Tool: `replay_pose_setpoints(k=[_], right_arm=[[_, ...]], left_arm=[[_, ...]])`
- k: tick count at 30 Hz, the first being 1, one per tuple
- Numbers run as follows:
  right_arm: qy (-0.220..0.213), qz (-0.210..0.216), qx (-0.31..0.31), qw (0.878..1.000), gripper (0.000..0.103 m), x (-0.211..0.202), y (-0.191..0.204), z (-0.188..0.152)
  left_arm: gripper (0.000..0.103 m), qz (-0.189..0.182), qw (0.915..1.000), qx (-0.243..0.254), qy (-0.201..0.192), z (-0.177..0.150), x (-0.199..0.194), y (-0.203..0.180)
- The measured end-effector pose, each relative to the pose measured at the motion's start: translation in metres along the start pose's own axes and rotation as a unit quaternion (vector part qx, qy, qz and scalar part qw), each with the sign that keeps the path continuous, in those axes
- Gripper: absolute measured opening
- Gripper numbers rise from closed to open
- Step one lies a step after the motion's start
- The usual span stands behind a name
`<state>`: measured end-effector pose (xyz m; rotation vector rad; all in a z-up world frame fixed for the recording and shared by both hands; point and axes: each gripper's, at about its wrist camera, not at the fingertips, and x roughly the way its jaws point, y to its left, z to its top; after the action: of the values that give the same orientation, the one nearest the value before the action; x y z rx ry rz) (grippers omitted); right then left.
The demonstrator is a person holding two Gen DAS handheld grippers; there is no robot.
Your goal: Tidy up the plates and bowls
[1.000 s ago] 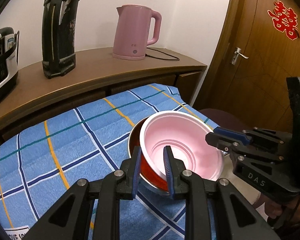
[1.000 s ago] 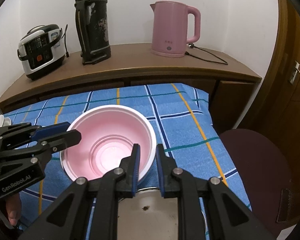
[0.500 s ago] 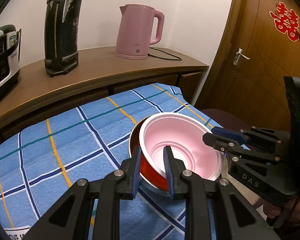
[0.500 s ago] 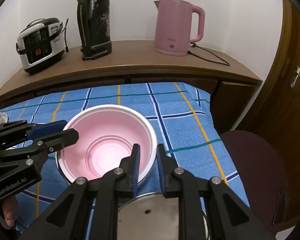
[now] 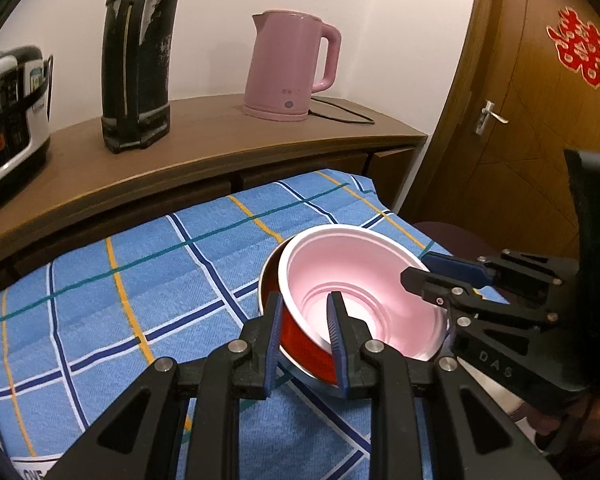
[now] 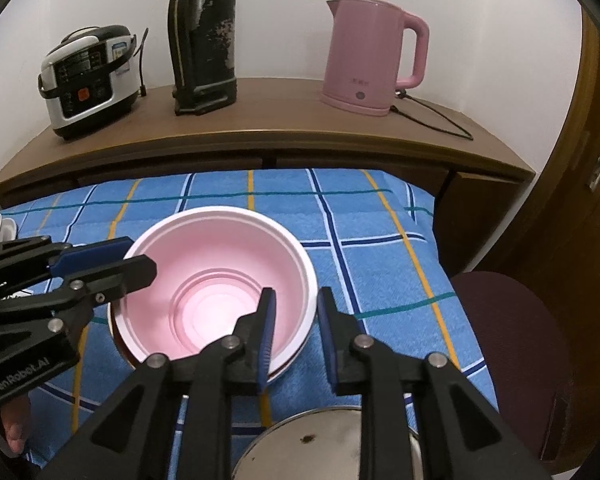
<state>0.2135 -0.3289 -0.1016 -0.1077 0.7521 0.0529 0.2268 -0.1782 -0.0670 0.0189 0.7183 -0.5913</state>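
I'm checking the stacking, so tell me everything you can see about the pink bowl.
The pink bowl is round and deep, red outside with a pale pink inside, a white rim and stepped rings at the bottom; it looks like thin plastic. It sits upright and empty, nested in a metal bowl on the blue checked cloth. The left gripper and right gripper each straddle its rim.

Pink bowl looks like smooth plastic, faintly glossy inside with a white rim, red and shiny on its outer wall. Under it, a metal bowl shows a polished steel edge. The checked cloth is woven, matt, slightly ribbed. Both grippers are matt black plastic, with bright metal rivets and blue rubbery pads. Kettle is satin pink plastic. Behind, the counter is smooth brown wood, low sheen.
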Motion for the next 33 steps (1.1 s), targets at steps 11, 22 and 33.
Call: replay_pose_setpoints(k=[11,22,33], right_arm=[[0.0,-0.002,-0.004,1.0,0.023,0.0,0.001,0.0],[0.006,-0.002,-0.004,1.0,0.023,0.002,0.001,-0.002],[0.007,0.005,0.0,1.0,0.023,0.003,-0.001,-0.003]], left_arm=[[0.025,0.037,0.9983,0.044,-0.011,-0.003,0.001,-0.009],[0.026,0.056,0.9952,0.077,-0.024,-0.005,0.0,-0.017],[0.032,0.056,0.9951,0.079,-0.017,-0.006,0.003,-0.017]])
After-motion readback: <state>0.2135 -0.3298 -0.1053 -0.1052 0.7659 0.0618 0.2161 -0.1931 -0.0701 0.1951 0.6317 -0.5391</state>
